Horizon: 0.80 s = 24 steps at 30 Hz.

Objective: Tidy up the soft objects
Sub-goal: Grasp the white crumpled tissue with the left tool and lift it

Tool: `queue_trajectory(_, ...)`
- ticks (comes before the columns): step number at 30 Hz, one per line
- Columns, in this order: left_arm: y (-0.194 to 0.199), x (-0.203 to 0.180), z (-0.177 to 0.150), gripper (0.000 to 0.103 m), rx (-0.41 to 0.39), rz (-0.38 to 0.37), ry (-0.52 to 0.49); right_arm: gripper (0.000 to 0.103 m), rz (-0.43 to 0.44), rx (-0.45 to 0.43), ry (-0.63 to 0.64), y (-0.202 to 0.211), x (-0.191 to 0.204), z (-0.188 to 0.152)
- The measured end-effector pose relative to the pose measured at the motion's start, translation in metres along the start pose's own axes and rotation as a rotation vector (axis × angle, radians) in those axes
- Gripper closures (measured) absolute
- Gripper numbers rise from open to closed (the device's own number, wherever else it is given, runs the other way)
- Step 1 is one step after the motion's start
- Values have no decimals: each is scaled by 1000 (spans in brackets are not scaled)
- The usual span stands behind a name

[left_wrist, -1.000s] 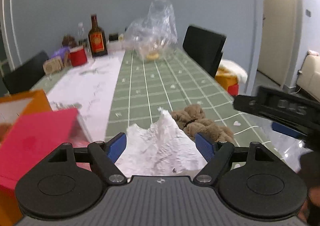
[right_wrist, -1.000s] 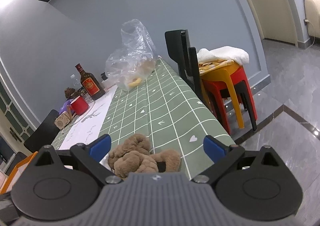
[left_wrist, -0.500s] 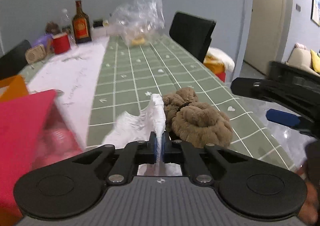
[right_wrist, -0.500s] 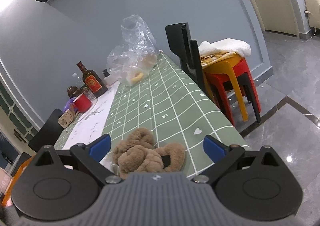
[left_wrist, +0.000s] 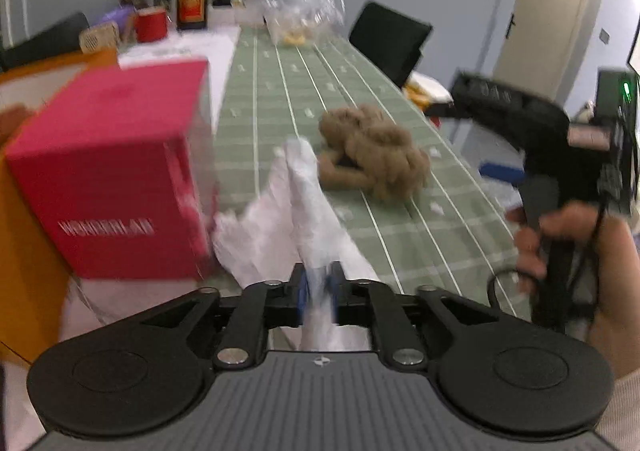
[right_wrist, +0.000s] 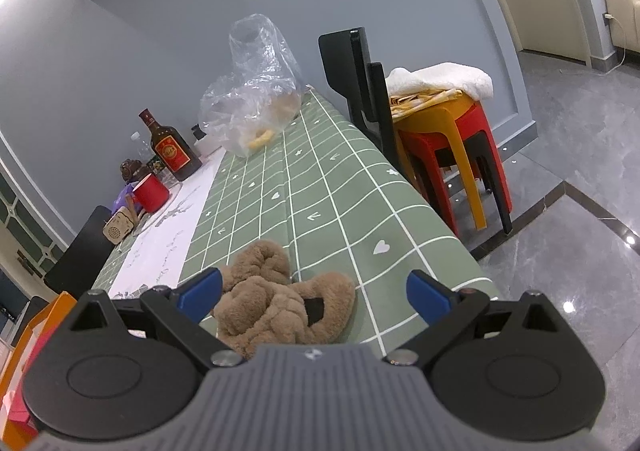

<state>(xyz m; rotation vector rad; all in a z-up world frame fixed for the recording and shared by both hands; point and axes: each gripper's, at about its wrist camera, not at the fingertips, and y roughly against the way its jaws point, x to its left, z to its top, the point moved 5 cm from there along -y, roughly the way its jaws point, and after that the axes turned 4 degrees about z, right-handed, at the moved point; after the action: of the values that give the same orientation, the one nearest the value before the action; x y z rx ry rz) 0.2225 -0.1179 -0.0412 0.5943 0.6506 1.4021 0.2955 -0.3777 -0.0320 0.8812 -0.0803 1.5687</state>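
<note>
My left gripper [left_wrist: 319,289] is shut on a white crumpled cloth [left_wrist: 294,207] and holds it lifted above the green checked table [left_wrist: 280,99]. A brown plush toy [left_wrist: 374,149] lies on the table beyond the cloth. In the right wrist view the same plush toy [right_wrist: 280,303] lies just ahead of my right gripper [right_wrist: 314,293], which is open and empty with its blue fingertips on either side of the toy. The right gripper also shows in the left wrist view [left_wrist: 504,171] at the table's right edge.
A red box [left_wrist: 116,167] stands at the left beside an orange box [left_wrist: 24,235]. At the far end are a clear plastic bag [right_wrist: 256,107], a brown bottle [right_wrist: 170,149] and a red cup [right_wrist: 151,192]. A black chair [right_wrist: 356,71] and stacked stools [right_wrist: 452,147] stand at the right.
My left gripper closed on the white cloth and has lifted it, moving back and left toward the red box. My right gripper stayed open over the plush toy, shifting slightly.
</note>
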Motion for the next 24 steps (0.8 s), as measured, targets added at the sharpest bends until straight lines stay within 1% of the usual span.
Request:
queue_trajectory(1,-3,-3,-2,63,16,-9,-1,6,-1,1,0,0,-1,-1)
queue_trajectory(2,-4,-5,-4,56,26,-9,2,6,-4,3,-1,-1,-1,-1)
queue_trajectory(3,-7,-6,-4,47,33,3,6,6,-8,5,-2,-1,-2,-1)
queue_trajectory(5,-10,-7,-6,36,45,39,11,6,-14,11,-5,-3,-5,-1)
queue_trajectory(6,-12,-6,-5,33,54,53,24,6,-17,13,-6,-4,-5,-2)
queue_trajectory(8,-14,-5,-3,26,71,54,69,6,-25,19,-10,-5,-7,-2)
queue_trajectory(11,-21,-3,3,22,104,54,118,6,-21,21,-18,-5,-8,-2)
queue_trajectory(13,-25,-2,4,20,118,59,141,6,-14,20,-21,-4,-8,-2)
queue_trajectory(16,-34,-4,6,17,115,49,161,6,-16,20,-19,-4,-9,-2)
queue_trajectory(18,-38,-8,5,17,96,6,134,6,-20,23,-14,-4,-9,-2)
queue_trajectory(20,-38,-13,4,32,66,6,69,6,-26,28,-7,-6,-8,-3)
queue_trajectory(21,-37,-15,3,35,54,2,35,6,-29,30,0,-7,-7,-4)
queue_trajectory(22,-37,-15,2,39,41,-7,18,6,-34,31,12,-7,-5,-4)
queue_trajectory(23,-37,-15,2,46,28,-19,11,6,-39,30,31,-8,-3,-4)
queue_trajectory(24,-37,-14,2,50,14,-35,2,6,-51,27,70,-8,1,-5)
